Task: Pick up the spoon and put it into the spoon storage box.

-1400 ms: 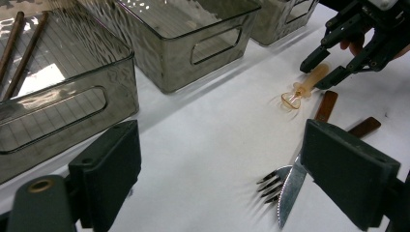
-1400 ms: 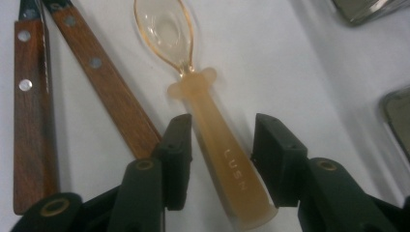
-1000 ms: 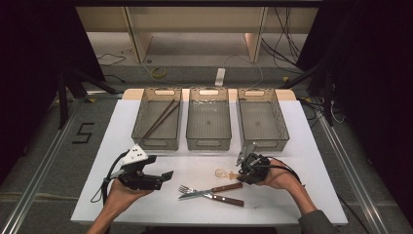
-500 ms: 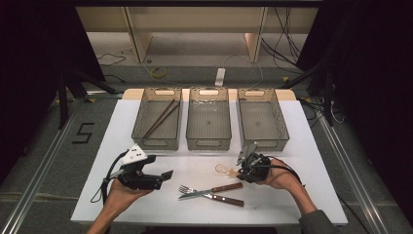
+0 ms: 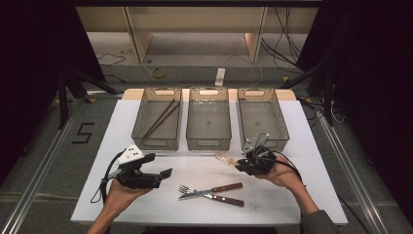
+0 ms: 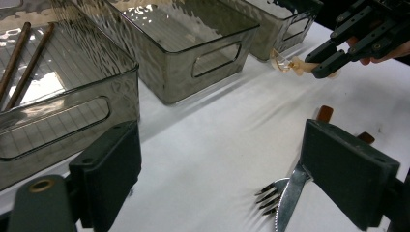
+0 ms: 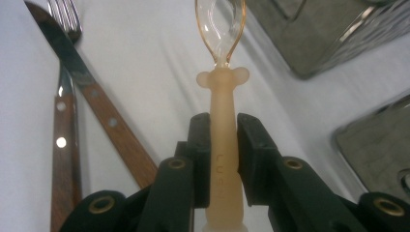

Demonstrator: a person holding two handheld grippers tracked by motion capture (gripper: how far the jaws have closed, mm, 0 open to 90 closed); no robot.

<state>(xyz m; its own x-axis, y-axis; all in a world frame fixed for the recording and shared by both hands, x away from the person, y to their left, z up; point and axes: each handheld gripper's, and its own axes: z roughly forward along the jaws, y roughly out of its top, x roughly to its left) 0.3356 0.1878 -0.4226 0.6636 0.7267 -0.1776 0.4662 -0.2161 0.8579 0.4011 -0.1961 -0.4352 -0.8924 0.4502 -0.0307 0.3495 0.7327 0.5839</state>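
Observation:
A small spoon (image 7: 222, 96) with a peach handle and a clear bowl is clamped by its handle in my right gripper (image 7: 223, 140), which is shut on it. In the high view that right gripper (image 5: 242, 163) holds the spoon (image 5: 225, 158) just in front of the right bin, bowl pointing left. My left gripper (image 5: 158, 165) hovers at the table's front left. Its jaws stand open (image 6: 222, 179) with nothing between them. A fork (image 5: 184, 188) and a wood-handled knife (image 5: 227, 186) lie crossed on the white table between the two hands.
Three grey see-through bins stand in a row at the back: left (image 5: 157, 142), middle (image 5: 208, 144), right (image 5: 243, 122). Two brown chopsticks (image 5: 160, 117) lie in the left bin. The table's front edge (image 5: 195, 222) is close to the person's forearms.
The right gripper and the spoon have shifted slightly up and toward the bins. The left hand, fork and knife have stayed where they were.

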